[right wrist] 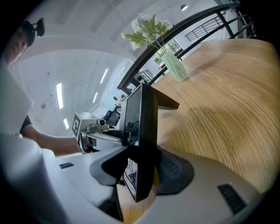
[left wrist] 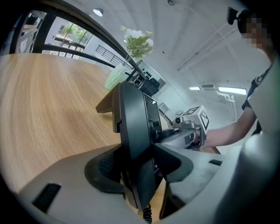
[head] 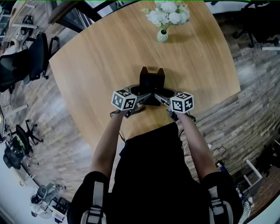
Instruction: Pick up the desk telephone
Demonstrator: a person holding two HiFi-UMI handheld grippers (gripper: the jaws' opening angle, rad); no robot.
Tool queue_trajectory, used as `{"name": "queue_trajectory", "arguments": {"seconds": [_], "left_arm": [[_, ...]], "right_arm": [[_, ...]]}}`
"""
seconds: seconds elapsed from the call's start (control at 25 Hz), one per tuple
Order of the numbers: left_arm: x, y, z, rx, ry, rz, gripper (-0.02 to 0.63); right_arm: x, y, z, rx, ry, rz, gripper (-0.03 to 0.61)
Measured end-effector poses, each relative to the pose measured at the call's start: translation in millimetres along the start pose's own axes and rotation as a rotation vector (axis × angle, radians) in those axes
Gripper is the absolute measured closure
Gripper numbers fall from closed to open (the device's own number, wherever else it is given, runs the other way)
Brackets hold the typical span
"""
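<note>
Our forearms (head: pixel 107 144) reach out from below to the two grippers, which meet over the round wooden table (head: pixel 105 52) on our side of the vase (head: pixel 162 36). The desk telephone (head: pixel 152 78) sits between them, nearer to us than the vase and almost in line with it, well apart from it across bare wood.

We hold the left gripper (head: pixel 141 93) against the phone's left side and the right gripper (head: pixel 165 93) against its right side, their marker cubes (head: pixel 124 99) angled outward toward us. In the left gripper view, the left gripper (left wrist: pixel 138 164) has both jaws pressed onto the black body of the telephone (left wrist: pixel 133 127), which stands upright and edge-on between the pads. A coiled cord (left wrist: pixel 147 213) hangs at its lower end. Past the phone we see the other gripper's cube, and behind it the vase (left wrist: pixel 116 76).

The right gripper view shows the same from the opposite side. The right gripper (right wrist: pixel 142 168) is pinching the thin edge of the telephone (right wrist: pixel 142 118), pads tight on either face, with the vase (right wrist: pixel 175 65) farther along the table.

We cannot tell whether the phone's base touches the wood or hangs just above it. White flowers (head: pixel 168 13) fill the vase. Office chairs (head: pixel 26 61) stand on the plank floor (head: pixel 245 113), far to the left of the vase.
</note>
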State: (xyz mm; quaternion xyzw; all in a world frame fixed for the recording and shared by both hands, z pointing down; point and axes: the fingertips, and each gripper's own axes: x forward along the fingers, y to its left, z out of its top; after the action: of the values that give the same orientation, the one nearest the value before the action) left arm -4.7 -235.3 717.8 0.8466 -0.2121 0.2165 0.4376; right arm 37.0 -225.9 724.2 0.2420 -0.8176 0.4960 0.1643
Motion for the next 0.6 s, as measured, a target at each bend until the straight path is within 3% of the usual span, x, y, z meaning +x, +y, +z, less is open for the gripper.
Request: {"name": "queue_trajectory", "arguments": {"seconds": [0.6], "left_arm": [[-20, -15, -4, -0.022, -0.038, 0.02, 0.388]], "right_arm": [[-5, 23, -3, -0.025, 0.011, 0.015, 0.376]]}}
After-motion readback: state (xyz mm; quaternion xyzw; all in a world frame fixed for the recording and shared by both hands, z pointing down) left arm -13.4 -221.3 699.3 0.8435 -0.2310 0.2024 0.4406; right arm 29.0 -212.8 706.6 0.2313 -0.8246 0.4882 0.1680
